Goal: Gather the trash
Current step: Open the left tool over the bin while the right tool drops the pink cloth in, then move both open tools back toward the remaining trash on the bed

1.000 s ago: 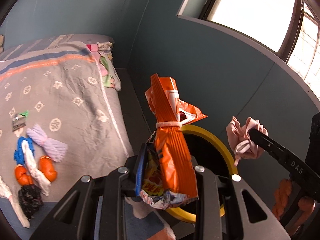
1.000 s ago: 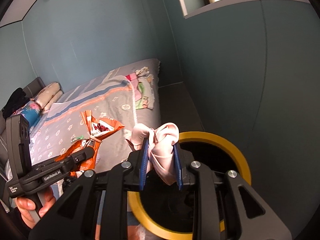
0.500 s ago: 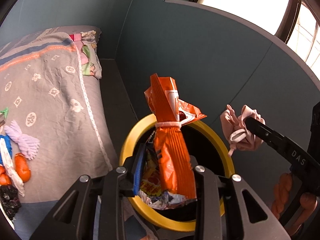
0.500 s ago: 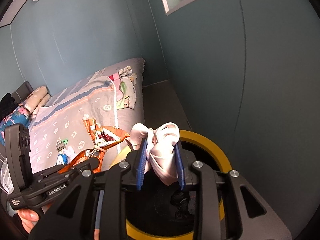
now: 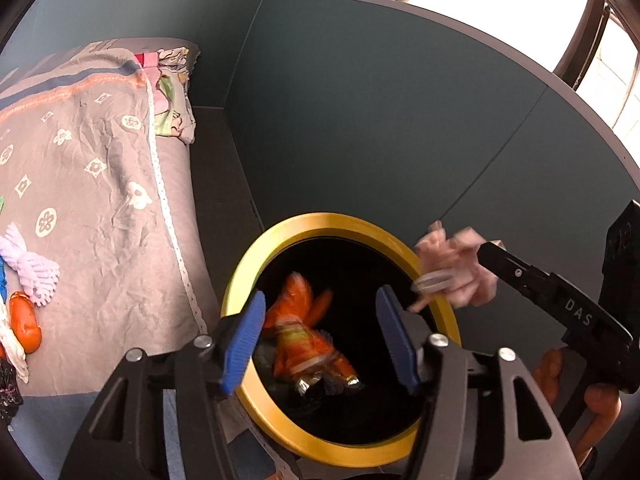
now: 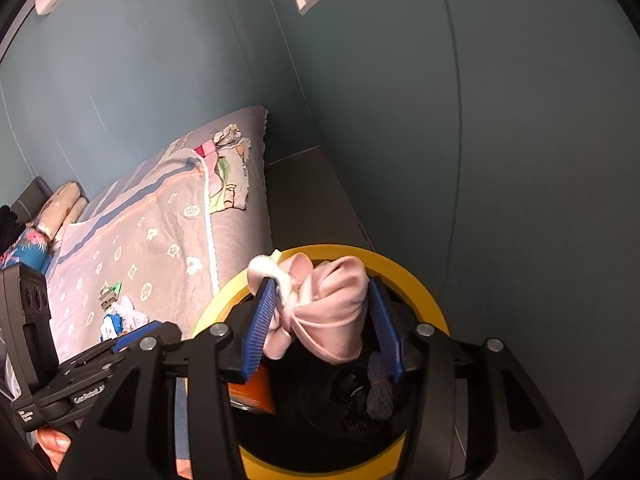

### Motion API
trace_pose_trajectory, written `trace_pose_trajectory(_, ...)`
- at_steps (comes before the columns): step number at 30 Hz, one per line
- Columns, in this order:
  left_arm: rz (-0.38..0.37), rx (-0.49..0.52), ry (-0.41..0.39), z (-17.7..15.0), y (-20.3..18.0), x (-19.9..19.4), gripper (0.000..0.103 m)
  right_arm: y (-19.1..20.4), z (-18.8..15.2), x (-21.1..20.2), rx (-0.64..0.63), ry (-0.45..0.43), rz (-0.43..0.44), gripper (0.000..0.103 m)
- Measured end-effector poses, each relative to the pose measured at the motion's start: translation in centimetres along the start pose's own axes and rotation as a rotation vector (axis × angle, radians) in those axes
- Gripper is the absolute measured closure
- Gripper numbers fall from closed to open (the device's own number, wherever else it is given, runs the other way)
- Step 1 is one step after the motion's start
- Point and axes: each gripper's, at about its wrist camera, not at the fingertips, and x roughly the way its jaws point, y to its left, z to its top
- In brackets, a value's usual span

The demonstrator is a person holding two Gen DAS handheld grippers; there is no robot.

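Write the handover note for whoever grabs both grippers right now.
Left gripper: open, empty, over the yellow-rimmed bin.
Orange snack wrapper: blurred, inside the bin mouth, free of the fingers.
Right gripper: fingers spread over the bin, pink cloth bundle between them; cannot tell whether it is gripped.
Left: confirm the pink bundle drops in. On the bed remain a lilac knotted piece, an orange piece and more at the frame's edge.
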Motion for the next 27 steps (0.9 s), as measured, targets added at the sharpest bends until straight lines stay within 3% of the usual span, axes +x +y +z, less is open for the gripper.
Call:
trace_pose_trajectory(6, 0.018, -0.011, -0.030, 0.1, 1.1, -1.4, 0.033, -0.2, 0.0, -0.8, 0.005, -0.016, -0.005, 0.056)
trace_pose_trajectory(13, 0.099, -0.018, -0.086, 0.1, 3.1, -4.2, 0.022, 1.0, -0.4, -0.8, -0.012, -0.015, -0.006, 0.044)
trace_pose_trajectory(27, 0.280, -0.070, -0.226, -0.3, 9.4, -12.9, 0.011, 9.0, -1.3, -1.9, -0.128, -0.035, 0.081, 0.027)
